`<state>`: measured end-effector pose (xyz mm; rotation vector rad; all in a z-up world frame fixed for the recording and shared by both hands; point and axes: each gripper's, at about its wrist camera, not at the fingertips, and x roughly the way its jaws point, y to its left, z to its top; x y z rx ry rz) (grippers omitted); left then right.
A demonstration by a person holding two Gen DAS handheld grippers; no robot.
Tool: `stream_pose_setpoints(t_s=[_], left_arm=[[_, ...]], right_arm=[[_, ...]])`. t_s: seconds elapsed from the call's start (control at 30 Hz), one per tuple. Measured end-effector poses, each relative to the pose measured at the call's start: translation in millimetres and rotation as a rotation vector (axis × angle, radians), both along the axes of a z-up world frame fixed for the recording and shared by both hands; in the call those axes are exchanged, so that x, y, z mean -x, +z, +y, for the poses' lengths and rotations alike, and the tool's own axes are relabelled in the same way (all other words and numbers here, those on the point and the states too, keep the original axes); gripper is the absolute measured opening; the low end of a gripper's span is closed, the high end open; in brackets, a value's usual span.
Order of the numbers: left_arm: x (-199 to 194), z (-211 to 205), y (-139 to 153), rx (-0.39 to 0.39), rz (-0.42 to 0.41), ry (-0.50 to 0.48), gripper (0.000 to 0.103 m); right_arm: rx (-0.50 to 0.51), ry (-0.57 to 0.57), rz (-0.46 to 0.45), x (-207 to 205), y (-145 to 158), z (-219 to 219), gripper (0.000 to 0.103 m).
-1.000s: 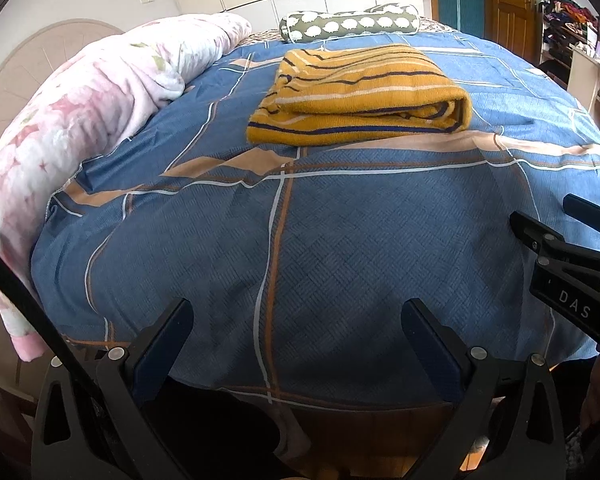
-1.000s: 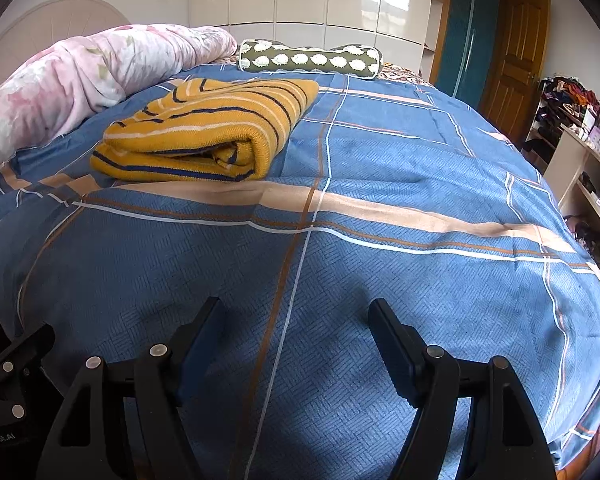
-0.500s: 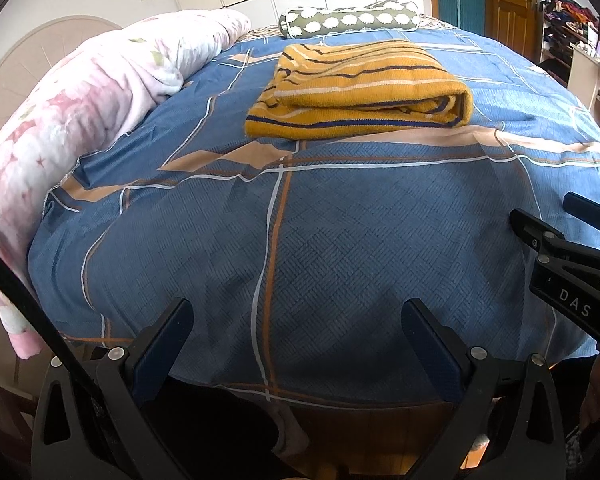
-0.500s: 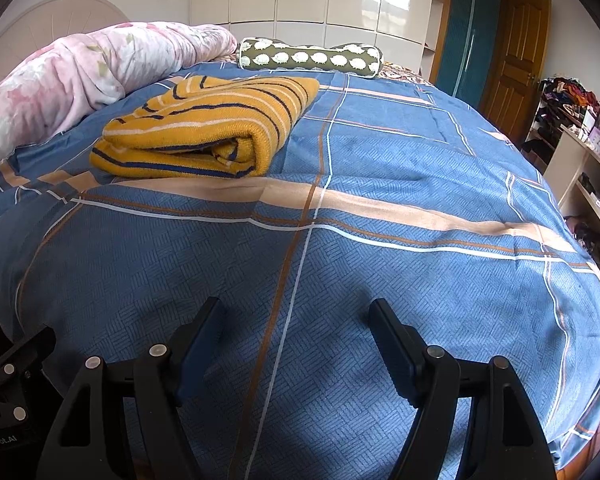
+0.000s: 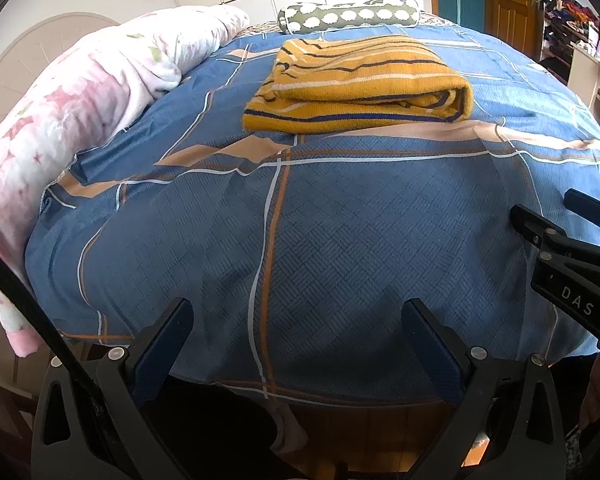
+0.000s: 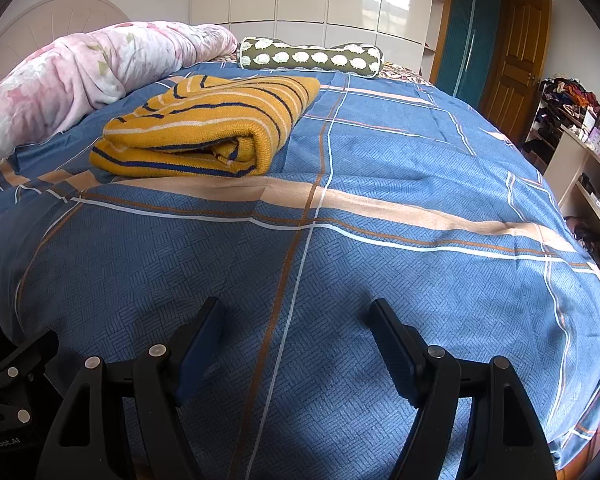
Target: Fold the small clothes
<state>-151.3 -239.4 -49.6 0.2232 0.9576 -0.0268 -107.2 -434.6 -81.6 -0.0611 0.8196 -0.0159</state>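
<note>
Both hand-held grippers, left (image 5: pixel 296 344) and right (image 6: pixel 296 344), gape empty | I've backed off slightly | striped yellow sweater (image 6: pixel 208 128) sits folded on bed (image 6: pixel 380 240) | fold looks finished

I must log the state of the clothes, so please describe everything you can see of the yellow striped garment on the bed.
The yellow striped garment looks like a knitted sweater, mustard yellow with thin dark blue and white stripes. It is folded into a thick, flat rectangle with several layers; the rounded fold faces the near right corner. It lies on the blue plaid bed cover, beside the pink floral quilt, without clearly touching it. Neither gripper touches it.
</note>
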Motion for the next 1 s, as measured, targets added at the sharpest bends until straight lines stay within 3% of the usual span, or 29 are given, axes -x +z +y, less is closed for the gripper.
stream_pose_setpoints(t_s=[1.0], left_arm=[[0.2, -0.3, -6.6, 0.006, 0.022, -0.005, 0.103]], right_arm=[[0.002, 0.001, 0.003, -0.3, -2.0, -2.0, 0.082]])
